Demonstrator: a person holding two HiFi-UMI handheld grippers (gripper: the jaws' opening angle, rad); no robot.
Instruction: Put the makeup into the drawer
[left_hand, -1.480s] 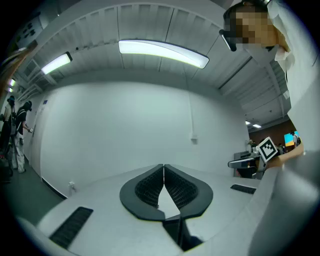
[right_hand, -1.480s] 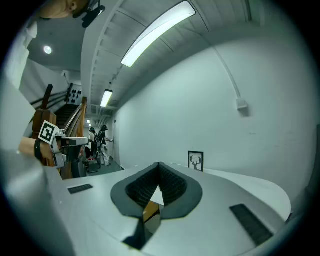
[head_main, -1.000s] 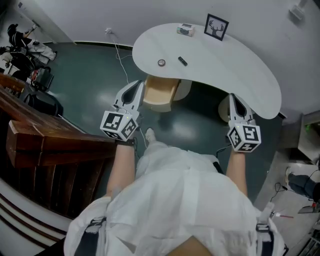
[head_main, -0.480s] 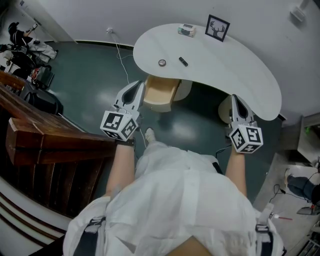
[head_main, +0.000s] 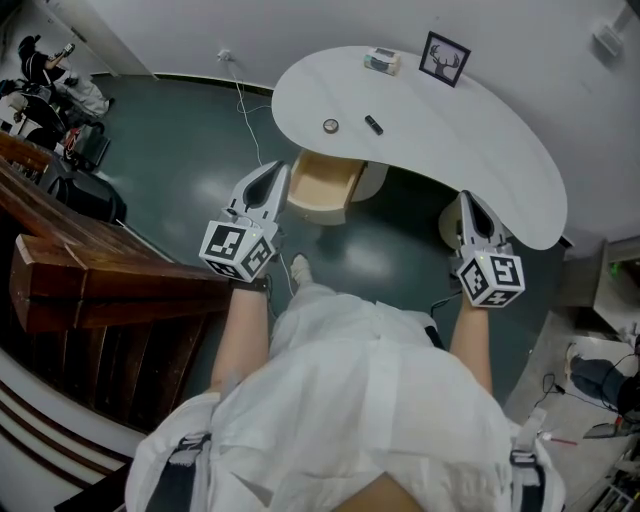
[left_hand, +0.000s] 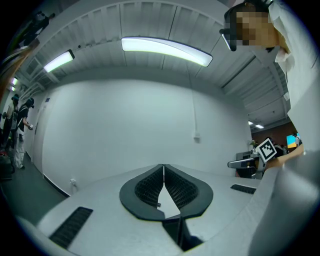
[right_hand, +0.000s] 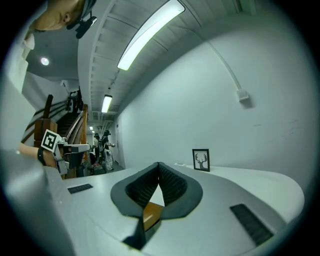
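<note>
Two small makeup items lie on the white curved table (head_main: 480, 140): a round compact (head_main: 330, 126) and a black stick (head_main: 373, 124). Under the table's left end a light wooden drawer (head_main: 325, 186) stands pulled open. My left gripper (head_main: 277, 168) hovers just left of the drawer with its jaws shut on nothing, and its tips meet in the left gripper view (left_hand: 163, 167). My right gripper (head_main: 466, 196) hangs in front of the table's right part, also shut and empty (right_hand: 159, 164). Both grippers are short of the table and touch nothing.
A framed deer picture (head_main: 444, 58) and a small box (head_main: 382, 61) stand at the table's far edge by the wall. A dark wooden stair rail (head_main: 90, 290) runs on my left. A white cable (head_main: 243, 100) trails over the green floor.
Both grippers keep their places and stay shut. The head view has drifted a little, so the table shows slightly further right.
</note>
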